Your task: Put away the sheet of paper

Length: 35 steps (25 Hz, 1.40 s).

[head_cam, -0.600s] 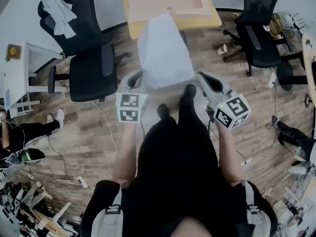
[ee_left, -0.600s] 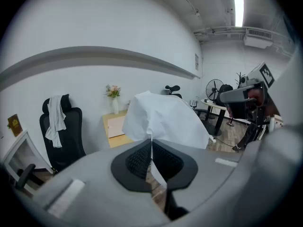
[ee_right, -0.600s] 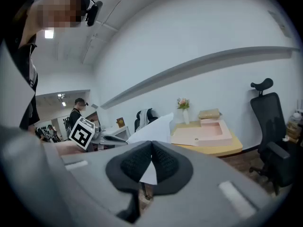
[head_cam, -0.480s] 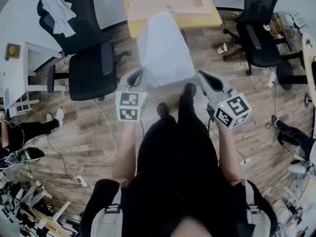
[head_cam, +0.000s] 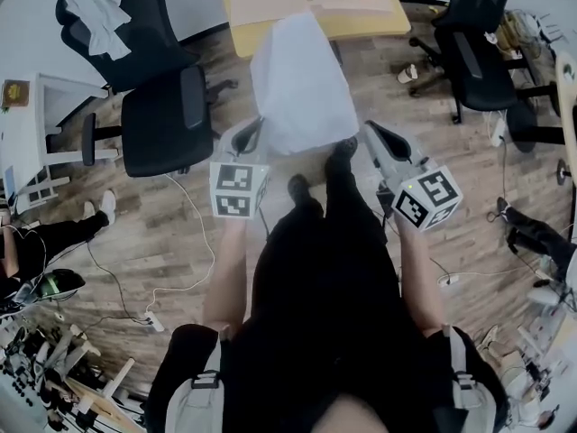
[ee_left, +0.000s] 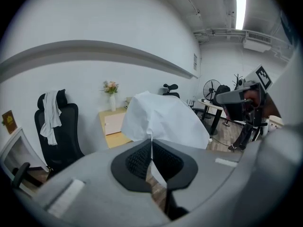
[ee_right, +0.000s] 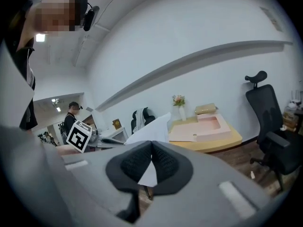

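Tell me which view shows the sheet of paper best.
The head view: the whole sheet of paper spreads out in front, pinched at its near corners by the left gripper and right gripper. The left gripper view shows most of it beyond shut jaws; the right gripper view shows only an edge-on sliver.

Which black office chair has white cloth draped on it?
The far-left black office chair: white cloth drapes its backrest. Its neighbour and the right chair are bare.

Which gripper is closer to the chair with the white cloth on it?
Left. The left gripper holds the paper by its corner on the side of the chair; the right gripper holds the other corner, farther from the chair.
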Each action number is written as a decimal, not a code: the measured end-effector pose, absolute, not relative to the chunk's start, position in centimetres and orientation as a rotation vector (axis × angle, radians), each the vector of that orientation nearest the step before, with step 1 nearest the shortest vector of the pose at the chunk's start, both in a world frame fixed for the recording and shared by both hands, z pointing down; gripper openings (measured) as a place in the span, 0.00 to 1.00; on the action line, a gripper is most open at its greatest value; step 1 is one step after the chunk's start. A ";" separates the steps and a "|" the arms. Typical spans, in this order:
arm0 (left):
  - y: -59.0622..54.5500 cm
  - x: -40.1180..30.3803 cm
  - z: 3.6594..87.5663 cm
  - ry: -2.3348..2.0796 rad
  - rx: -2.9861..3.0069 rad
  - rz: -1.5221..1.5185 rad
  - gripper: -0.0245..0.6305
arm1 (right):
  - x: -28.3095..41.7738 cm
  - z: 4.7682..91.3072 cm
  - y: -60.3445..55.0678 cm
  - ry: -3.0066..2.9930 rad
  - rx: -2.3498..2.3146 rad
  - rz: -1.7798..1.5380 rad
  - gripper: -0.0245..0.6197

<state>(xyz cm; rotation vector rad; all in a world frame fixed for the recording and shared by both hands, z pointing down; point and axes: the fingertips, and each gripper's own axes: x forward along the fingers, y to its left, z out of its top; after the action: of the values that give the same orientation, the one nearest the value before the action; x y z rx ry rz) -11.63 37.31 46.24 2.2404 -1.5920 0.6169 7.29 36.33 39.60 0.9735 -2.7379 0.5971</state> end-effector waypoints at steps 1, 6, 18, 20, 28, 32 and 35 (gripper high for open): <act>37.1 -11.7 46.5 -1.589 2.231 0.626 0.05 | 7.2 39.9 36.0 -2.734 0.968 0.608 0.04; 33.8 -11.8 47.0 -1.587 2.212 0.641 0.05 | 7.2 40.8 32.4 -2.727 0.953 0.639 0.04; 22.6 -10.9 45.1 -1.656 2.207 0.779 0.05 | 8.1 39.4 19.6 -2.796 0.892 0.652 0.04; 20.7 -10.3 45.2 -1.657 2.183 0.747 0.05 | 8.6 39.2 17.4 -2.808 0.876 0.651 0.04; 14.6 -8.1 44.7 -1.721 2.101 0.748 0.05 | 11.2 39.0 10.6 -2.841 0.790 0.677 0.04; 12.3 -7.8 45.1 -1.740 2.072 0.770 0.05 | 11.3 39.4 8.2 -2.853 0.742 0.682 0.04; 11.4 -7.9 45.6 -1.726 2.057 0.780 0.05 | 11.2 39.7 7.0 -2.846 0.744 0.708 0.04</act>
<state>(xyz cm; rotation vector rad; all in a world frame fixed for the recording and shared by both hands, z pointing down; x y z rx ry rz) -7.92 11.43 45.64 2.0570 -1.7259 0.7796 11.16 6.98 39.71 0.7442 -2.8461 0.7077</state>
